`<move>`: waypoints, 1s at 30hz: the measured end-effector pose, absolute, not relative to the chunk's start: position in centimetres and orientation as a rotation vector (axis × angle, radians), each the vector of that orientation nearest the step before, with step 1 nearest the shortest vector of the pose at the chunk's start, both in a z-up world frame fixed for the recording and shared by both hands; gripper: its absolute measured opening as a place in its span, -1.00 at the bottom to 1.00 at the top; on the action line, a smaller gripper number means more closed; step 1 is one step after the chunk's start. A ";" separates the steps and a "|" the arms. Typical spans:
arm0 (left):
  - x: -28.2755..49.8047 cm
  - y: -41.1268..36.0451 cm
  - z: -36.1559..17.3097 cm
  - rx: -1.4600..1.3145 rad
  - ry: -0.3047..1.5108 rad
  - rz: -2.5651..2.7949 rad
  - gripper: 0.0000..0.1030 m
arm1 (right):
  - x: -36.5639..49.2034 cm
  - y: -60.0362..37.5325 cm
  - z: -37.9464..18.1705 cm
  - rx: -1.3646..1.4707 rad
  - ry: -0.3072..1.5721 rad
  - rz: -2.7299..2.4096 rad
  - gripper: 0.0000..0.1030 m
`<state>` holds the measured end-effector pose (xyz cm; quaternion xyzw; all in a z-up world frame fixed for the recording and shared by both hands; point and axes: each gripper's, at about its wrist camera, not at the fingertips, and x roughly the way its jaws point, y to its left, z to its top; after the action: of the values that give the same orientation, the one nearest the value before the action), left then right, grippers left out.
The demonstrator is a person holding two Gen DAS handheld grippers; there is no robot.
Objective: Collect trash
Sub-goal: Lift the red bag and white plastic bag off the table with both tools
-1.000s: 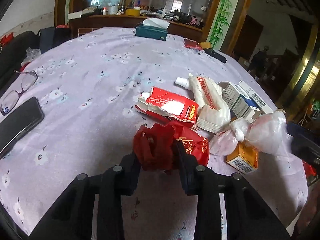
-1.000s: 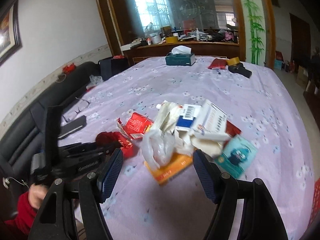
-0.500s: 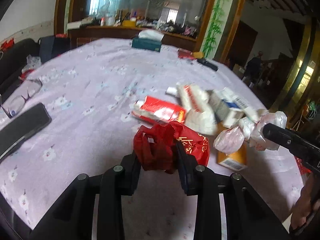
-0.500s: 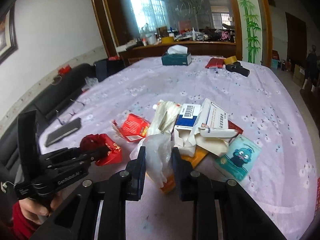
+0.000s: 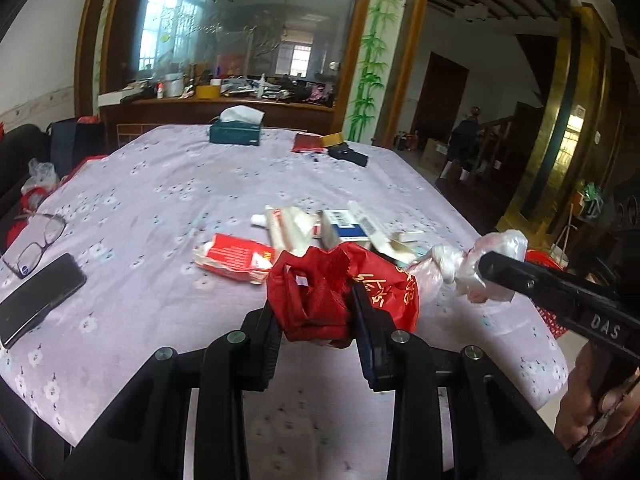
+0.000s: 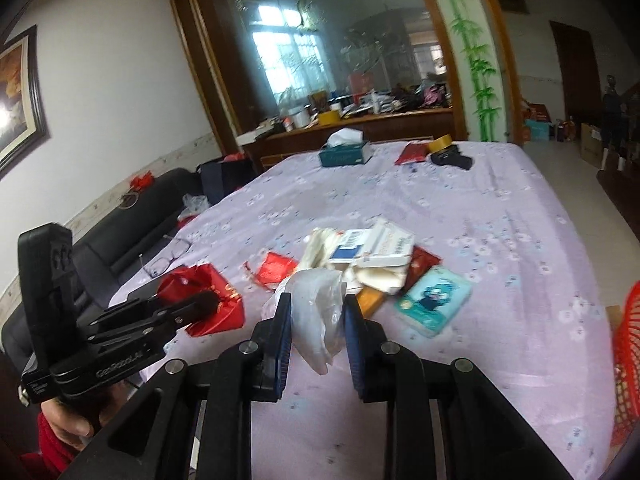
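My left gripper [image 5: 316, 312] is shut on a crumpled red bag [image 5: 340, 288] and holds it above the near table edge; it also shows in the right wrist view [image 6: 208, 300]. My right gripper [image 6: 314, 312] is shut on a clear plastic bag [image 6: 318, 312], lifted off the table; that bag also shows in the left wrist view [image 5: 480, 264]. A pile of trash lies mid-table: a red carton [image 5: 236, 258], a white tube [image 5: 288, 226], white and blue boxes [image 6: 372, 246], an orange box [image 6: 370, 300] and a teal packet [image 6: 432, 300].
Glasses [image 5: 36, 240] and a black phone [image 5: 38, 300] lie at the table's left. A teal tissue box [image 5: 236, 132], a red pouch [image 5: 308, 143] and a black item [image 5: 348, 156] sit at the far end. A red basket [image 6: 628, 360] stands right of the table.
My right gripper closed on the clear plastic bag and lifted it off the pile. My left gripper rose with the red bag, so the table looks farther away.
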<state>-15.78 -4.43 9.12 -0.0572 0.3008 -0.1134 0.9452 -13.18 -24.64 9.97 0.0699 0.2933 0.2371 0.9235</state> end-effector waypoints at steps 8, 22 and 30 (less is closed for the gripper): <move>-16.3 -7.0 8.3 -0.058 0.578 -0.204 -0.39 | -13.9 -28.1 9.4 0.175 0.592 0.389 -0.49; -15.6 -8.9 7.1 -0.011 0.602 -0.202 -0.39 | -14.0 -29.2 8.5 0.182 0.609 0.349 -0.49; -15.6 -9.9 6.6 0.038 0.585 -0.135 -0.39 | -13.9 -29.2 8.4 0.182 0.615 0.344 -0.49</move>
<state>-15.63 -9.88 6.57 0.0188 0.2879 -0.0667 0.9551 -13.92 -29.17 8.37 0.0890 0.3007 0.1685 0.9345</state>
